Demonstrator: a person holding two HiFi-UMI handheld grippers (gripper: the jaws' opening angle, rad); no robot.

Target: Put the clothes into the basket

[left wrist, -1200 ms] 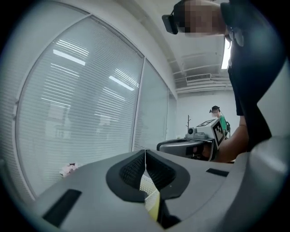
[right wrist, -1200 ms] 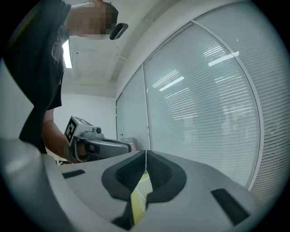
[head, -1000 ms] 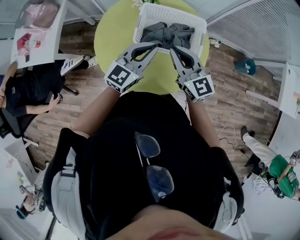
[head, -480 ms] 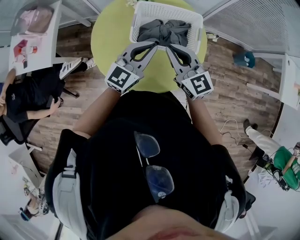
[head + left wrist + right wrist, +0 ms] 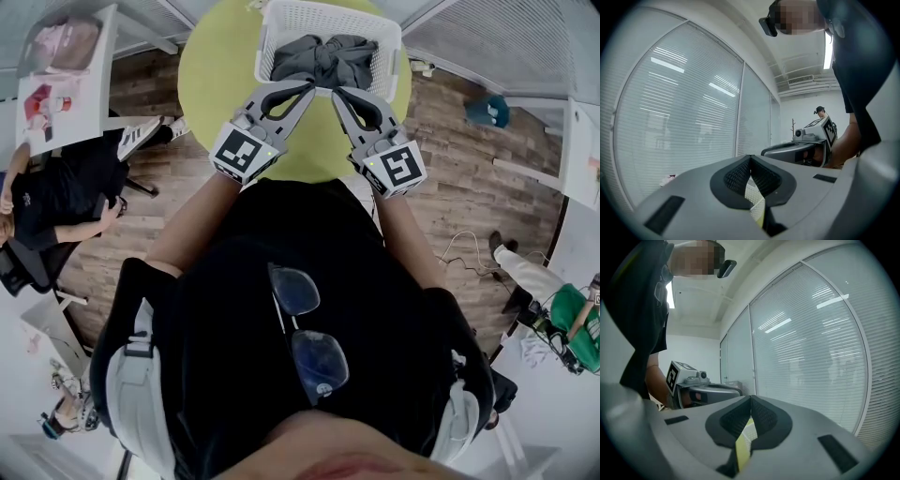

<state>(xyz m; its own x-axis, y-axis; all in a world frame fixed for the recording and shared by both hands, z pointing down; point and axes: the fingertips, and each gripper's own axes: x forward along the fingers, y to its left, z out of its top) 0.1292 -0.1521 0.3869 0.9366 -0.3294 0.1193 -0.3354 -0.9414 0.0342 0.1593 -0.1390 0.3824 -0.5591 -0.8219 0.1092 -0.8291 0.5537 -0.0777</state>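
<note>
Both grippers sit side by side in the upper middle of the head view, angled so their tips nearly meet. The left gripper (image 5: 751, 157) has its jaws pressed together with nothing caught between them. The right gripper (image 5: 751, 397) is the same: pads meeting at the tips, no cloth in them. Just beyond the tips, at the top centre of the head view, stands a white basket (image 5: 389, 56) on a round yellow-green table (image 5: 216, 84). Dark grey clothes (image 5: 323, 58) lie bunched inside the basket, and neither gripper holds them. Below the grippers, a pair of glasses (image 5: 305, 328) hangs on the front of the person's dark shirt. Wooden floor (image 5: 450, 178) surrounds the table, and another person (image 5: 47, 187) in dark clothing sits at the left edge of the frame. White blinds (image 5: 684, 117) fill most of the background in each gripper view.
</note>
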